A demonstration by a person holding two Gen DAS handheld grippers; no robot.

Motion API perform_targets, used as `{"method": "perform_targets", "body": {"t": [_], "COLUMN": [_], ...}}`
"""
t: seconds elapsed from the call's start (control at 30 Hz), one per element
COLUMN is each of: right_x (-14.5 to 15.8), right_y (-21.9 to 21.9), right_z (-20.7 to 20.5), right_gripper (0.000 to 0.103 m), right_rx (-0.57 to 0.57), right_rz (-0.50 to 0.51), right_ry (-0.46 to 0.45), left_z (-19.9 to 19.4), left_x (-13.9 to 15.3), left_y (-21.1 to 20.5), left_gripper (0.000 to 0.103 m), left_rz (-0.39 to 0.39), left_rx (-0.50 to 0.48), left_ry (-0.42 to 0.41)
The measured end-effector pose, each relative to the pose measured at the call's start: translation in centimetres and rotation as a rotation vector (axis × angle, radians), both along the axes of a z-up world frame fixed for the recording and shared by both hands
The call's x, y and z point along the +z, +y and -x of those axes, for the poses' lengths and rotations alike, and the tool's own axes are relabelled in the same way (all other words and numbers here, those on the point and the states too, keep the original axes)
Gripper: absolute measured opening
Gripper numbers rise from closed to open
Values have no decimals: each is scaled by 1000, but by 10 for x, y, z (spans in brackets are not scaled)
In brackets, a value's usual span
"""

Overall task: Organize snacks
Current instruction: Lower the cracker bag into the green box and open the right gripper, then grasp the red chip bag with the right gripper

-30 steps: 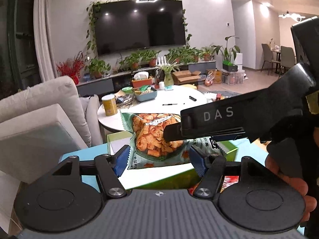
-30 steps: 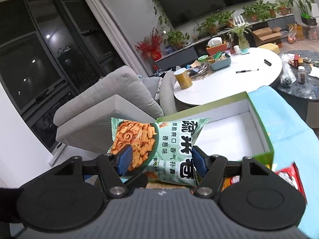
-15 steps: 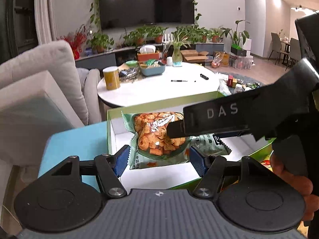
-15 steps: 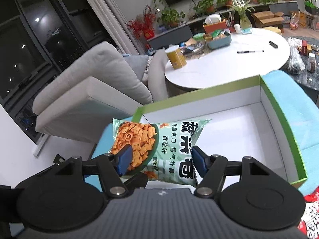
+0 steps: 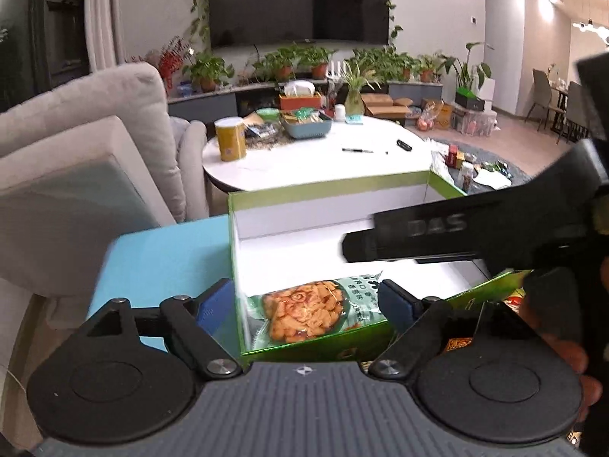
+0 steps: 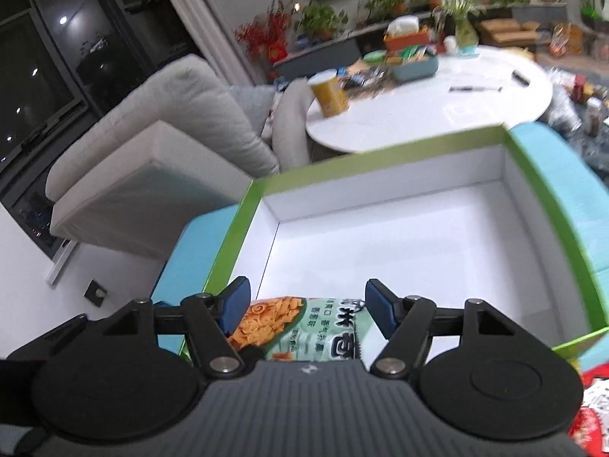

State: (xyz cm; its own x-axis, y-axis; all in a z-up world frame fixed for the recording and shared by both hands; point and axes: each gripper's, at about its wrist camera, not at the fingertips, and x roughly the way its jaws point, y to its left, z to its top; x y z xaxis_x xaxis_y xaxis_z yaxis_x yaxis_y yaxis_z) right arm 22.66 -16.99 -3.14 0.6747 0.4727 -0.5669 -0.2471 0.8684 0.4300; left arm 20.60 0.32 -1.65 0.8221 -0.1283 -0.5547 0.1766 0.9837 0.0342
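Here, a green-rimmed box (image 6: pixel 384 152) is being rested on a blue surface (image 5: pixel 160 259). The snack bag (image 5: pixel 316 310) is lying in its near corner. The left gripper (image 5: pixel 306 301) is being opened wide, pads clear of the bag; the right gripper (image 6: pixel 306 310) is being opened slightly, bag between.

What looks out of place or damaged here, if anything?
Nothing stands out. The snack bag lies flat and unopened in the near corner of the green box, between the fingers of the opening left gripper. Nothing has spilled.
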Motion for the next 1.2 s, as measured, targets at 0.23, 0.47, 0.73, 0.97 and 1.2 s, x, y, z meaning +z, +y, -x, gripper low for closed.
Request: {"method": "perform_targets", "body": {"t": [0.23, 0.47, 0.73, 0.97, 1.2], "right_x": [21, 35, 25, 14, 2], "right_y": [-13, -20, -18, -19, -20], "right_z": [43, 87, 108, 118, 123], "right_gripper": [55, 59, 60, 60, 60], "right_rx": [4, 19, 18, 26, 5], "right_rz": [-18, -34, -41, -54, -65], "right_ry": [-52, -93, -52, -34, -44], "left_z": [31, 69, 95, 103, 91], "left_x": [14, 26, 18, 3, -9], "left_y": [12, 31, 31, 14, 13], "left_gripper": [82, 85, 85, 85, 85], "left_rz": [28, 57, 62, 5, 37], "left_rx": [26, 65, 46, -26, -36], "left_ry": [-26, -51, -27, -8, 14]}}
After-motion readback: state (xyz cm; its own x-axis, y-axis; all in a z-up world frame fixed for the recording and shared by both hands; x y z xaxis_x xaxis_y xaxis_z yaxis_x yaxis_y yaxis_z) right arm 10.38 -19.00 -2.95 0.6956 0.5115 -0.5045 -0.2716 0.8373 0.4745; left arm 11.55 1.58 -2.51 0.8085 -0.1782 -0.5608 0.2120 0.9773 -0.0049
